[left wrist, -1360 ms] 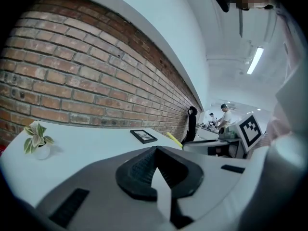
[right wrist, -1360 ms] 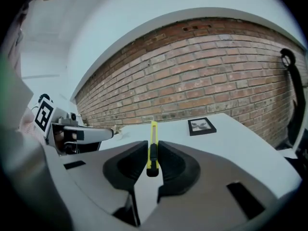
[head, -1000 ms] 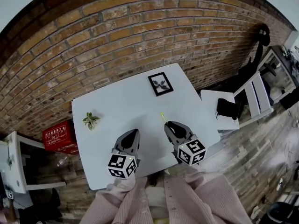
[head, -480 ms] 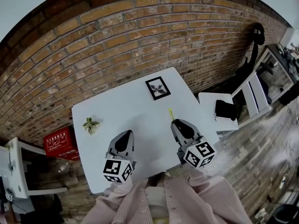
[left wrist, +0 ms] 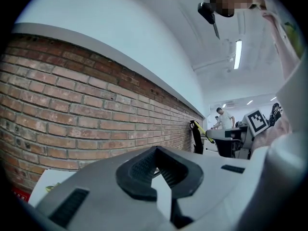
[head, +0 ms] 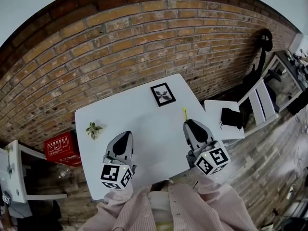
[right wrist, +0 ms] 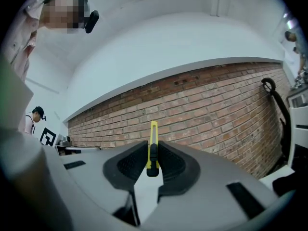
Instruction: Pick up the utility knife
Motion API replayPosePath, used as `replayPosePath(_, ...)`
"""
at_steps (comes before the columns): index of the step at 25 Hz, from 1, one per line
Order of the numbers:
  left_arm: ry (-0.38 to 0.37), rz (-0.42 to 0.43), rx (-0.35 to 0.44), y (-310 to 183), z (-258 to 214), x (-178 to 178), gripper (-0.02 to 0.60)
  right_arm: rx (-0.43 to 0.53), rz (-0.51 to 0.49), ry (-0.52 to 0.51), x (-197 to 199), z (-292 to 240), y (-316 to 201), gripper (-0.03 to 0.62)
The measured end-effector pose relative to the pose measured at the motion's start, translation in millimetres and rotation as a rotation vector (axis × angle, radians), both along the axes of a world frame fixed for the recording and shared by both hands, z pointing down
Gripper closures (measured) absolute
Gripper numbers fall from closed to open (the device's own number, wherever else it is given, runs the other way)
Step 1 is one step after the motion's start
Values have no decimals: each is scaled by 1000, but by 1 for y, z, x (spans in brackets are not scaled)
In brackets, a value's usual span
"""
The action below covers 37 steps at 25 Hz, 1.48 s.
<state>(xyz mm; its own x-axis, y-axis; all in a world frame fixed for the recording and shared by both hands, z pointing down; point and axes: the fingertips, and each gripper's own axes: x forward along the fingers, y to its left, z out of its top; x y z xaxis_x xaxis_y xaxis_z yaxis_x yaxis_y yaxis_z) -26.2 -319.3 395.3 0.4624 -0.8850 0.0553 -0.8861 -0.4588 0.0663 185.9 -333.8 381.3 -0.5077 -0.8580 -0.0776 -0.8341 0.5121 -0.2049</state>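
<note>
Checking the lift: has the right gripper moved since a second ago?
Yes. The right gripper, shut on the utility knife, has shifted rightward, from below the picture frame to its lower right.

Open middle lane, wall shutting the far side

The white surface (head: pixel 144 117) is free between my left tongs (head: pixel 125 135) and right tongs (head: pixel 189 123) and on toward the far side. A picture frame (head: pixel 162 94) sits near the far edge, right of centre, and a small plant (head: pixel 94 129) at the left edge. The brick wall (head: pixel 120 47) rises behind the far edge. The utility knife (head: pixel 184 113) clamped in my right tongs juts farward, well apart from the frame.
</note>
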Motion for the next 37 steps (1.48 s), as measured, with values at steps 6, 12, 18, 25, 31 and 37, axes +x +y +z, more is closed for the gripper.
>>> replayPosePath(6, -17, -25, 40, 0, -17, -5, 589, 32, 29, -20, 14, -15, 1, 526)
replayPosePath(12, -32, -37, 50, -1, -21, -4, 589, 33, 63, -37, 28, -18, -1, 526)
replayPosePath(18, -41, -50, 40, -3, -16, -7, 589, 40, 78, -29, 34, -17, 0, 526)
replayPosePath(25, -38, -54, 27, -5, -11, -8, 589, 35, 86, -26, 36, -15, -1, 526)
replayPosePath(31, -39, -66, 12, -7, -8, -8, 589, 19, 88, -22, 39, -9, -4, 526)
replayPosePath(37, -40, -75, 4, -7, -3, -11, 589, 17, 86, -19, 38, -6, -5, 526)
